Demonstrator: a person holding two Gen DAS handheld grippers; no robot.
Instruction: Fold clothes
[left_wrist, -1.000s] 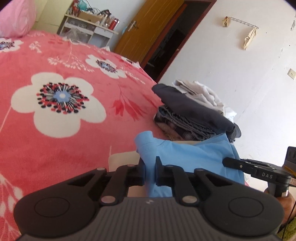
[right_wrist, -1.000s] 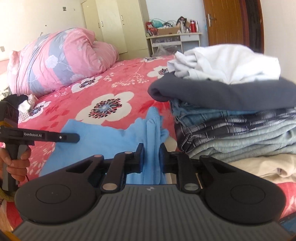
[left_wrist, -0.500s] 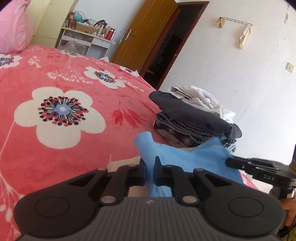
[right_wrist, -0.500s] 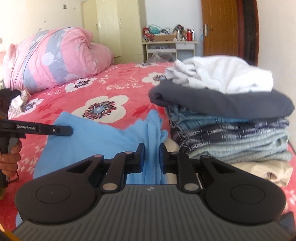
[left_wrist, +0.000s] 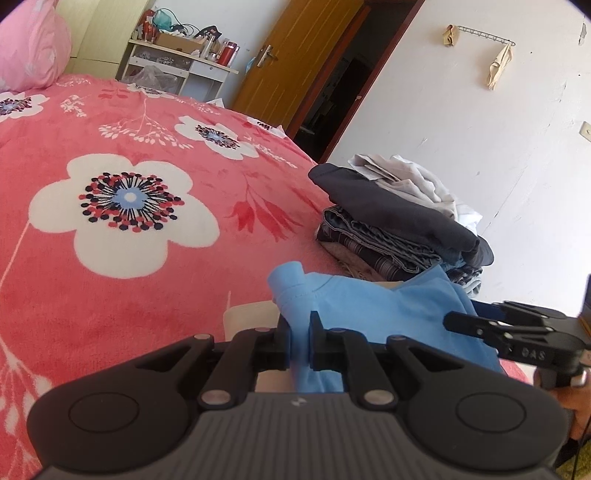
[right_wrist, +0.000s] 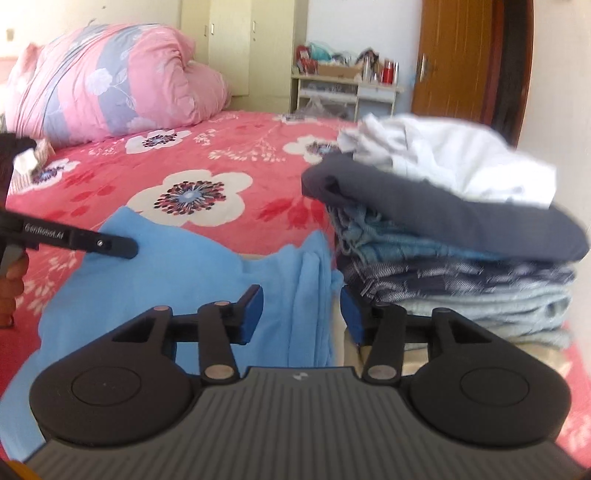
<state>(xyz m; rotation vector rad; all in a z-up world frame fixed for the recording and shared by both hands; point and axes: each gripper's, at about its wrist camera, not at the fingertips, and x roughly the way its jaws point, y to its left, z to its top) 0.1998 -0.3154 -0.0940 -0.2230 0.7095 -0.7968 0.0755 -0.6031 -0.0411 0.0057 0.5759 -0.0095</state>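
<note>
blue shirt lies on the red bedspread just beside the folded stack; left gripper is clamped on a bunched edge of it, right gripper has just been opening, jaws now apart with the folded edge between them, likely no pad contact though that view is blurred. cloth looks light, soft and floppy, so it'll sag and slip out of shape; best taken at hems or corners.

Bright daylight, fisheye-bent edges, motion blur in right view.
</note>
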